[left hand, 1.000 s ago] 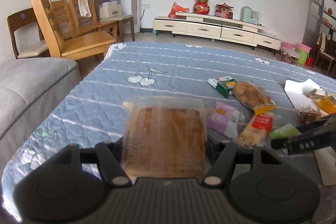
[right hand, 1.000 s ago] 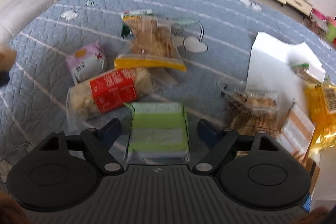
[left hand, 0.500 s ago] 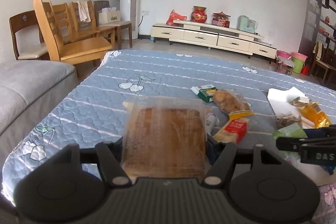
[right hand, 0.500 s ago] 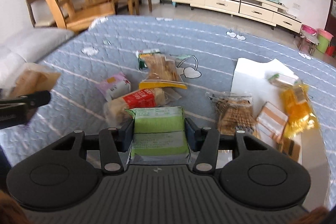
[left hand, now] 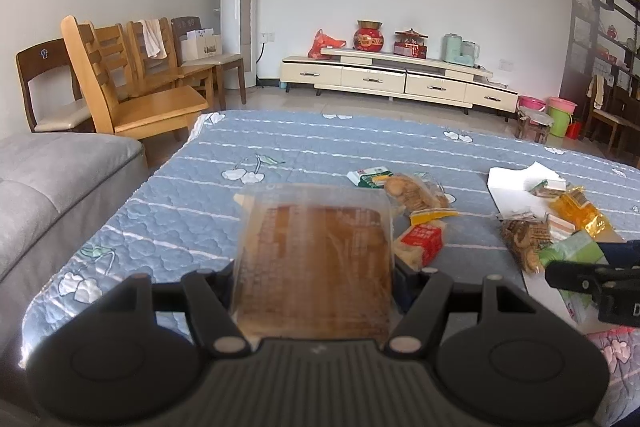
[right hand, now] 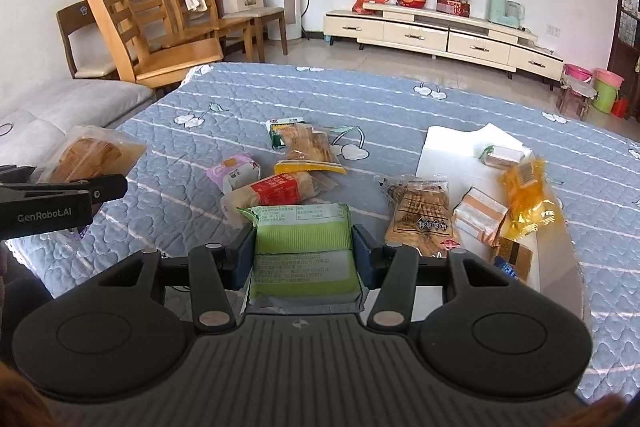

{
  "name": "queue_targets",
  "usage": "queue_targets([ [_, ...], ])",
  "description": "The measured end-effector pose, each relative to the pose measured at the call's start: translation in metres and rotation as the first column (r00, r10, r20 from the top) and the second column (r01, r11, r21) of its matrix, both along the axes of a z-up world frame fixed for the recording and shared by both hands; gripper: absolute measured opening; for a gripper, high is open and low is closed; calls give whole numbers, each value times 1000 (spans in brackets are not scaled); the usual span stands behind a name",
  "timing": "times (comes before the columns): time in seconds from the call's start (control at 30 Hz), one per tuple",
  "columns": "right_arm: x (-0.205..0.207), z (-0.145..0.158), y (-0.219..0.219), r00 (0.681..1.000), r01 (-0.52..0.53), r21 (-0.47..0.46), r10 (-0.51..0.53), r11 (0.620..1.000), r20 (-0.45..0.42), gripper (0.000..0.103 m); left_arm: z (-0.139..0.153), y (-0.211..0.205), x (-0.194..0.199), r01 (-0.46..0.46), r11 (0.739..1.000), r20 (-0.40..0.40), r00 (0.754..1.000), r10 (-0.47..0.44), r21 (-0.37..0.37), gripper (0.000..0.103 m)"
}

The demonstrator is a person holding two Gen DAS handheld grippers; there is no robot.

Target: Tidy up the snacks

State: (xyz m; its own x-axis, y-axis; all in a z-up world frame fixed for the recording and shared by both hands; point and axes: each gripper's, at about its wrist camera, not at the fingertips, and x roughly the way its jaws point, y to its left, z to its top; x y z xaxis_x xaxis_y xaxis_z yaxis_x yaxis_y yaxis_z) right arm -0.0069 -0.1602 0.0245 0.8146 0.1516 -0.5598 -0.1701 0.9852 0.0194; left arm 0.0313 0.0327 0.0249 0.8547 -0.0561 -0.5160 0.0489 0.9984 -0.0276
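My left gripper (left hand: pixel 318 279) is shut on a clear bag of brown bread (left hand: pixel 312 227), held above the blue quilted cover (left hand: pixel 304 143). In the right wrist view the same bag (right hand: pixel 88 155) and left gripper (right hand: pixel 60 187) show at the left edge. My right gripper (right hand: pixel 303 255) is shut on a green snack packet (right hand: pixel 302 227); both pads press its sides and it hangs clear of the cover. From the left wrist view the right gripper (left hand: pixel 592 275) and green packet (left hand: pixel 572 253) appear at the far right.
Loose snacks lie on the cover: a red-labelled packet (right hand: pixel 276 189), a yellow-edged biscuit bag (right hand: pixel 308 151), a purple packet (right hand: pixel 234 171), a brown cracker bag (right hand: pixel 420 215), a yellow bag (right hand: pixel 528 195) on white paper (right hand: pixel 448 147). A grey sofa (left hand: pixel 48 179) and wooden chairs (left hand: pixel 140 99) stand left.
The right gripper's jaws closed on the green packet and lifted it off the cover. Both grippers rose and drew back, so more of the room shows. The left grip is unchanged.
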Motion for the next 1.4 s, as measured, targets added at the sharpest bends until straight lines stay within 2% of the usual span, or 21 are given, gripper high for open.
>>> queue_targets([
  [0.4,-13,-1,-6,1000,-7,10,7,1000,25,63,3,-8,-10,12,1000,12,1000,-12,16,68],
  [1.4,-39,7,-34,997,56,14,-57,998,57,63,1,-30,-18,70,997,-5,998,-70,40,68],
])
